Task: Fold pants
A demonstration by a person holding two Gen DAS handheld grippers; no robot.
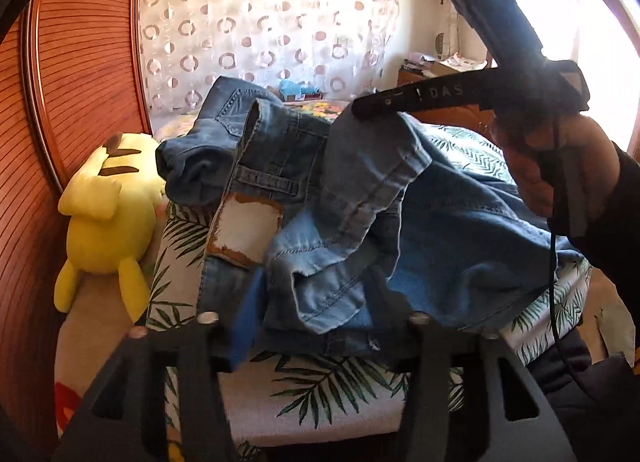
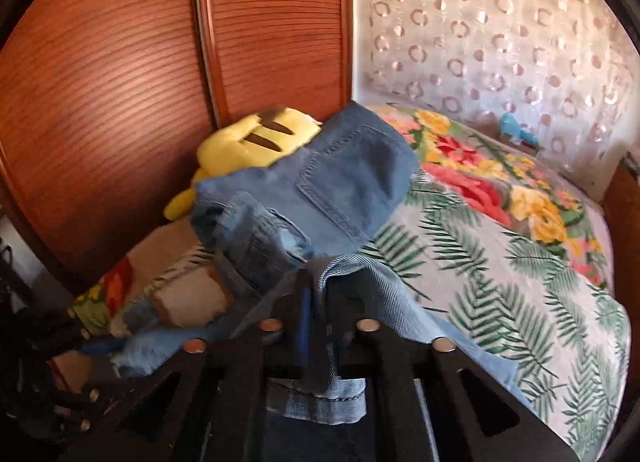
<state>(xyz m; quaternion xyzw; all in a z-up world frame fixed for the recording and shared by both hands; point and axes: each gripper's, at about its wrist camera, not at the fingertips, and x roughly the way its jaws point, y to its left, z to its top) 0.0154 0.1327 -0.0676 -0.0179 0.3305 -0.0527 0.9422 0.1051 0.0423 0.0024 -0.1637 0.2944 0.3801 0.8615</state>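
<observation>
Item: denim pants (image 1: pixel 360 198), centre frame on bed (image 1: pixel 320 394); soft, weighty, floppy. Grip at hem. Right gripper (image 2: pixel 320 302) fingers clamped on denim; left gripper (image 1: pixel 316 326) fingers apart.

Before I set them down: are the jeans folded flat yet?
No. The jeans hang bunched and creased above the bed.

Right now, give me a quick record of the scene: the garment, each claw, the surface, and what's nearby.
garment: blue denim jeans, bunched and partly lifted, not folded flat
left claw: open, denim lying between its fingers
right claw: shut on an edge of the jeans, holding it up
surface: leaf-print bedspread
nearby: yellow plush toy beside brown slatted wooden doors
</observation>
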